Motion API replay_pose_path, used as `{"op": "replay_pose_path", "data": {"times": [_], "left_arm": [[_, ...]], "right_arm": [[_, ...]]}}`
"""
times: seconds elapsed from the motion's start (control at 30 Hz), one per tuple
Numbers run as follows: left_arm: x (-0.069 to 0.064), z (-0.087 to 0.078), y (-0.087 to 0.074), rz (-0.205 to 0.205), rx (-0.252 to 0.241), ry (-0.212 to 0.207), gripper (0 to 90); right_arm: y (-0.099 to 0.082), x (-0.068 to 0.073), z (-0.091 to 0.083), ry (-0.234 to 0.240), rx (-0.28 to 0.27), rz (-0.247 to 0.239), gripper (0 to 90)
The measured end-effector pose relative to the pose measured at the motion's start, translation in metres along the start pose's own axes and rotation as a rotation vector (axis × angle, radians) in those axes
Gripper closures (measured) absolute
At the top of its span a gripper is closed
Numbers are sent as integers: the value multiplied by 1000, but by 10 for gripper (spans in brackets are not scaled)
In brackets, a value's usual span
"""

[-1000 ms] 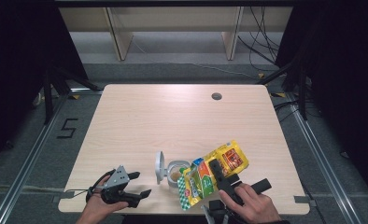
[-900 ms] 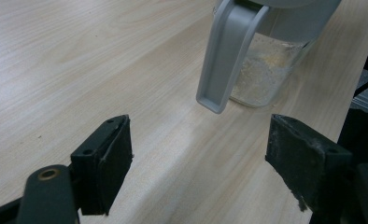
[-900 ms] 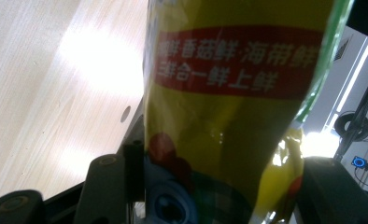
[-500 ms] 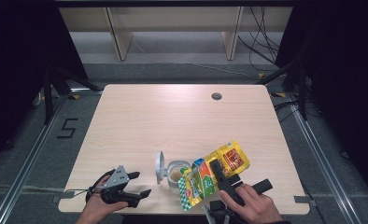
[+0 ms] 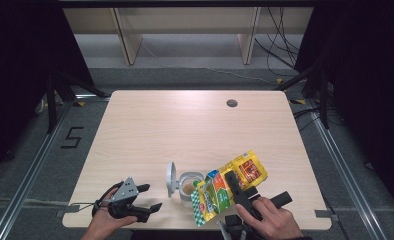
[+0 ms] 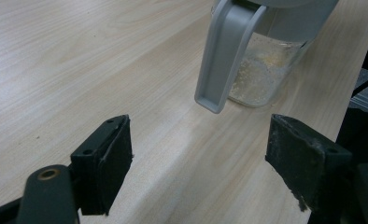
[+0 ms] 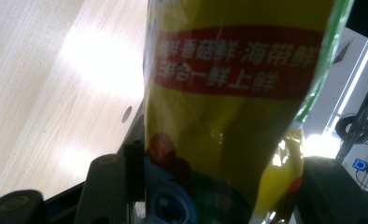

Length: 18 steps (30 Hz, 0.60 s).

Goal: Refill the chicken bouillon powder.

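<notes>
Nothing has shifted: your pouring pose is holding steady.
Right gripper (image 5: 233,186) fingers stay clamped on the seasoning pouch (image 5: 228,185) tilted over the jar (image 5: 188,184); left gripper (image 5: 149,197) fingers apart, idle beside the jar.

Pouch (image 7: 233,116) red band: white Chinese print, roughly "鲜香菇鲜·海带鲜" over "三合一鲜上鲜"; first characters partly cut off.
Floor (image 5: 45,150), left of bench (image 5: 195,125): black "5" (image 5: 71,137).

Jar (image 5: 189,184): on table (image 5: 185,130), near front edge.
Lid (image 5: 170,178): left of jar, touching.
Packet (image 5: 229,185): right of jar, tilted over it.
</notes>
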State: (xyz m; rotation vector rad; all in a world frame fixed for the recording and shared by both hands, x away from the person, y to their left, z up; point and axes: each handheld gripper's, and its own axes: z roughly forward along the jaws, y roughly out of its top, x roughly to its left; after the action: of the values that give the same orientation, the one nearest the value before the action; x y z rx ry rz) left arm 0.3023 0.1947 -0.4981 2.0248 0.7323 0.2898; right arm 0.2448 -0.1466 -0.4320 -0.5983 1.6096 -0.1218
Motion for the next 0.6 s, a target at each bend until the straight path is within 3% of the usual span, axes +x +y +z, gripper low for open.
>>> {"op": "replay_pose_path", "data": {"times": [0.03,0.07,0.13,0.17,0.37,0.4,0.53,0.57,0.6], "left_arm": [[0,0,0,-1,-1,1,221],[0,0,0,-2,-1,-4,221],[0,-1,0,1,7,0,221],[1,-1,0,1,10,-8,221],[0,0,0,1,4,-4,221],[1,0,0,0,9,-7,221],[1,-1,0,3,10,0,221],[0,0,0,0,-1,2,221],[0,0,0,-3,2,4,221]], "right_arm": [[0,0,0,0,1,0,487],[1,2,-1,3,11,33,487],[0,1,0,3,-1,12,487],[1,2,-1,6,5,33,487],[0,2,-1,3,6,32,487],[-1,-1,0,-3,-8,-5,487],[-2,-1,-1,-3,-5,-3,487],[-1,1,-2,1,4,27,487],[-2,-1,-1,-4,-5,-6,487]]}}
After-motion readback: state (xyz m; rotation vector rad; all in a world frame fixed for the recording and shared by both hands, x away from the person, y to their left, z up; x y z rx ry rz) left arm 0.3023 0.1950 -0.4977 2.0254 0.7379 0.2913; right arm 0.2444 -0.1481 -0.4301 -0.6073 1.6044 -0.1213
